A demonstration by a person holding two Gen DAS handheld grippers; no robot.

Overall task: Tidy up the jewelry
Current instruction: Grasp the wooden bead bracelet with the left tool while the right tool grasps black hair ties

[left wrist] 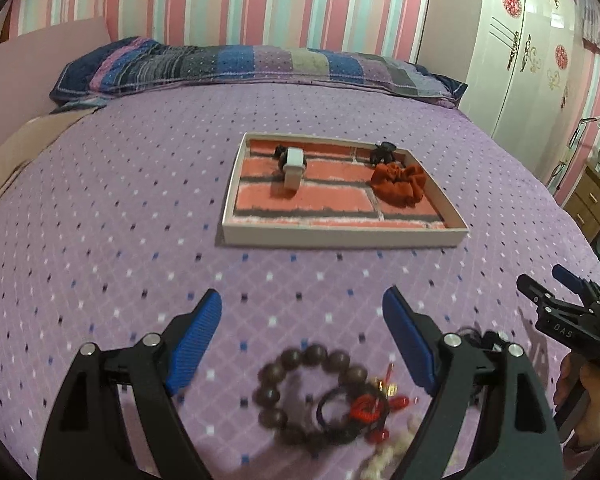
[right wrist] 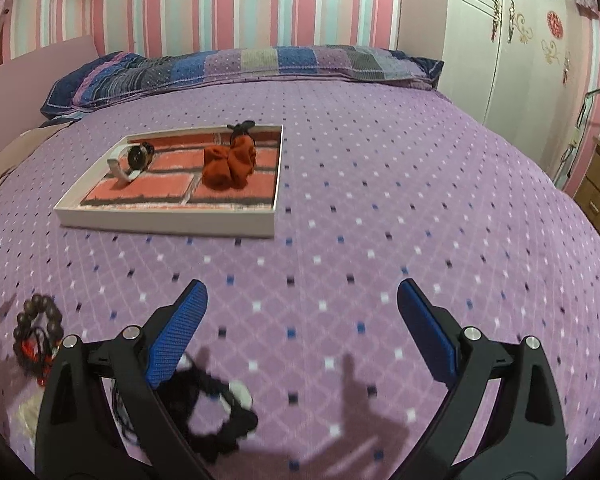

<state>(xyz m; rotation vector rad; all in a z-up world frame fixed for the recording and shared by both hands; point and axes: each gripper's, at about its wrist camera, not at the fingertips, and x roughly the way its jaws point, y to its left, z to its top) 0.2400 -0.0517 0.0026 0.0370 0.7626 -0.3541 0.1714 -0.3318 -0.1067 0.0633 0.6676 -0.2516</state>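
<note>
A white tray (left wrist: 340, 236) with a brick-pattern lining lies on the purple bed; it also shows in the right wrist view (right wrist: 168, 224). It holds a white-strapped watch (left wrist: 293, 166), a rust-red scrunchie (left wrist: 398, 183) and a black hair claw (left wrist: 384, 151). My left gripper (left wrist: 302, 312) is open above a brown bead bracelet (left wrist: 300, 392) tangled with a red cord charm (left wrist: 374, 404). A pale bead strand (left wrist: 384, 456) lies beside it. My right gripper (right wrist: 302, 304) is open and empty, with a black hair tie (right wrist: 220, 412) under its left finger.
A striped pillow (left wrist: 256, 66) lies at the head of the bed. A white wardrobe (left wrist: 520, 40) and a wooden drawer unit (left wrist: 592, 204) stand to the right. The right gripper shows at the right edge of the left wrist view (left wrist: 556, 300).
</note>
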